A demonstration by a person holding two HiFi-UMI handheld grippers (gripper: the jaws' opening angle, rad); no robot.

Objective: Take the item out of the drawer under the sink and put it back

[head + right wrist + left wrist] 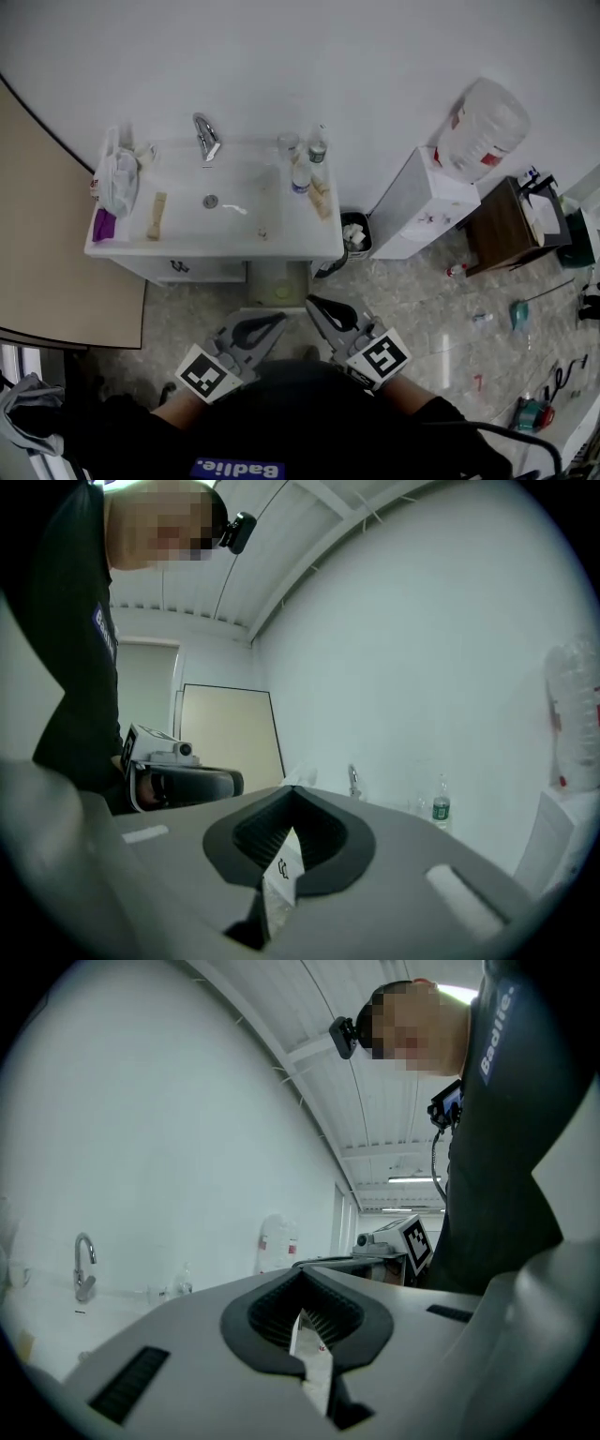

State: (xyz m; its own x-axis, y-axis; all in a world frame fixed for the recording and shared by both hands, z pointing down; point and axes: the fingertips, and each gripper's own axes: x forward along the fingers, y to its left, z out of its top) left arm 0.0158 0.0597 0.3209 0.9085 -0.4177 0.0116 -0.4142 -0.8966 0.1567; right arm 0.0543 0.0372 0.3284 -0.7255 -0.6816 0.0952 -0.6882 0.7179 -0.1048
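Two hand-held grippers are hanging close to our body, well short of the sink (234, 246), and neither is carrying anything. We are holding the left gripper (279, 321) with its jaws closed tip to tip on nothing. The right gripper (312, 303) is likewise sitting fully closed and empty. Their tips are pointing toward each other, just apart.

We are judging that the task is at its very start or between steps. The drawer (202, 272) under the sink is looking closed, with its dark handle (178, 267) untouched. The item is not showing anywhere, so we are assuming it is lying inside. The next move is calling for us to step nearer, open one pair of jaws and bring them around that handle to pull the drawer out.

Around the sink, a tap (206, 137) is standing at its back edge, bottles (302, 174) are crowding its right rim, and a plastic bag (118, 180) is slumping on its left rim. A black bin (354, 234) is standing just right of the sink, with a water dispenser (427, 202) beyond that. A pale boxy thing (279, 287), which we cannot identify, is sitting below the sink's front, right of the drawer and between us and the sink. It may be crowding our approach.
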